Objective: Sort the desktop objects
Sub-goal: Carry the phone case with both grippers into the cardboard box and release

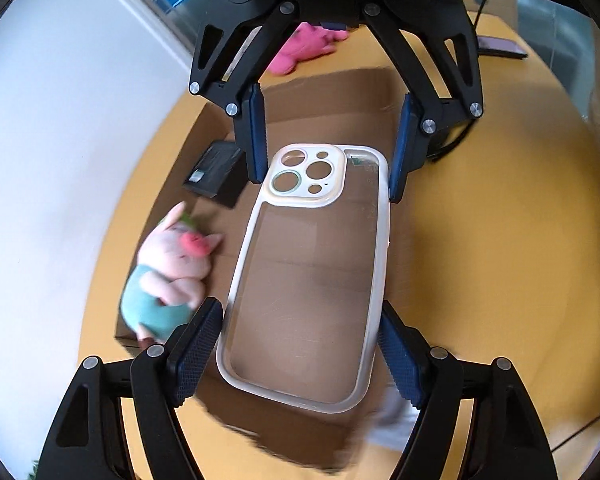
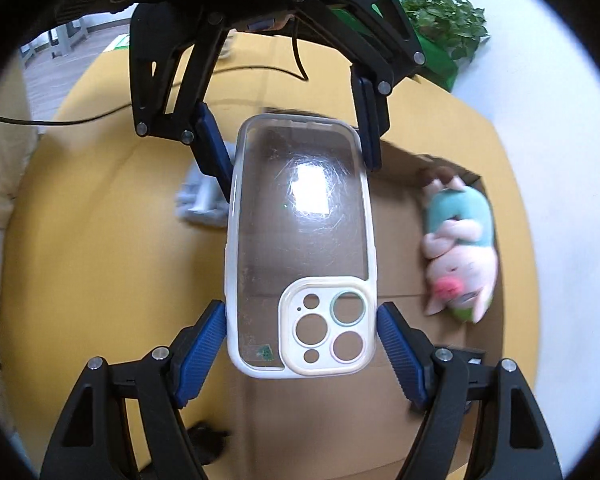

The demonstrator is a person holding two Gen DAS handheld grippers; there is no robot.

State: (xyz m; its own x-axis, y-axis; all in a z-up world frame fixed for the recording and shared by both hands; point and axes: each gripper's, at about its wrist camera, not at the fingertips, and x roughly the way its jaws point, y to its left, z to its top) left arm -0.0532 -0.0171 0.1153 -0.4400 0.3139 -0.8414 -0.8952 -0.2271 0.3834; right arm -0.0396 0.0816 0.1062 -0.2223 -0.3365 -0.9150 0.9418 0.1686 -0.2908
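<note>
A clear phone case [image 1: 312,276] with a white rim and camera cut-outs hangs in the air between both grippers, above an open cardboard box [image 1: 332,100]. My left gripper [image 1: 300,344] is shut on its plain end. My right gripper [image 1: 326,156] faces it and is shut on the camera end. In the right wrist view the case [image 2: 300,240] sits between my right gripper's [image 2: 300,332] blue pads, with the left gripper [image 2: 296,152] on the far end. A pink pig plush [image 1: 172,276] in a teal shirt lies inside the box, also shown in the right wrist view [image 2: 460,256].
A small black box [image 1: 216,172] lies in the cardboard box near the pig. A bright pink plush [image 1: 304,50] lies on the yellow table [image 1: 500,260] beyond the box. A grey-white object [image 2: 200,200] lies beside the box. A potted plant [image 2: 440,8] and cables [image 2: 60,120] sit at the table's edge.
</note>
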